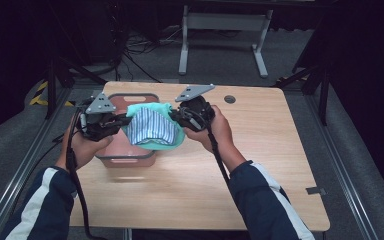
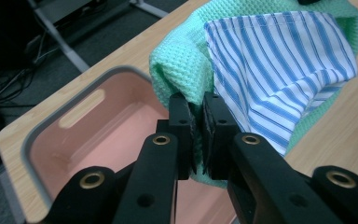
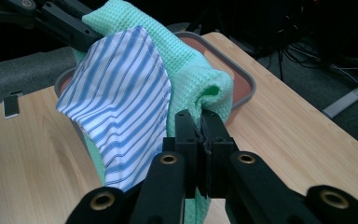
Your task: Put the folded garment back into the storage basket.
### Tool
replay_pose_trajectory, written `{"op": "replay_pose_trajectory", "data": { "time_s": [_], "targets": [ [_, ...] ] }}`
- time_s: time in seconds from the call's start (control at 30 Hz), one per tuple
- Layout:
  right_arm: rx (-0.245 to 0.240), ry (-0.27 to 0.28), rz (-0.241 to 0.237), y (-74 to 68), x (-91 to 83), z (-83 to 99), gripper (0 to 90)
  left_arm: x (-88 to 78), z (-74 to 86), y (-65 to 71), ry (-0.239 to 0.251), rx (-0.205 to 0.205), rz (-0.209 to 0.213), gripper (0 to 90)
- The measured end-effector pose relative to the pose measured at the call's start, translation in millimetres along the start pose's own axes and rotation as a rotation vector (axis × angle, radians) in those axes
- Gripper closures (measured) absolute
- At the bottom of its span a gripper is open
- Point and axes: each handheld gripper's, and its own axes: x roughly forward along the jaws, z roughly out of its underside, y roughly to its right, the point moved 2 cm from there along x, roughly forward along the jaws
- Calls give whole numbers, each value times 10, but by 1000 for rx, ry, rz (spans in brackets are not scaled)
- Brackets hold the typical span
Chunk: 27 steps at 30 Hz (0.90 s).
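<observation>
Both grippers are holding a green cloth point(image 1: 172, 107) with a striped cloth point(image 1: 150, 127) above the pink bin point(image 1: 125, 155); left gripper point(image 1: 125, 120) and right gripper point(image 1: 174, 116) jaws are clamping its opposite edges.

From the high view I cannot see the far inside of the pink bin point(image 1: 145, 156); the green cloth point(image 1: 176, 136) with its striped panel point(image 1: 150, 129) hangs over it. In the left hand-held gripper view, the picture's bottom edge cuts off the bin point(image 2: 37, 140). My sleeves point(image 1: 270, 205) run off the lower edge. The small metal tab point(image 1: 315, 190) on the counter point(image 1: 260, 140) is too small to identify.
</observation>
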Motion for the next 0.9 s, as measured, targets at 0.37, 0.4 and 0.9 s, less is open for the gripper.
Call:
{"op": "replay_pose_trajectory", "data": {
  "time_s": [0.37, 0.4, 0.9],
  "targets": [
    [-22, -21, -35, -230, 439, -166, 874, -158, 247, -255, -53, -17, -90, 836],
    [-22, -21, -35, -230, 439, -166, 874, -158, 247, -255, -53, -17, -90, 836],
    [3, -40, -91, -353, 935, -121, 873, 45, 559, -444, -121, -63, -111, 836]
  ]
}}
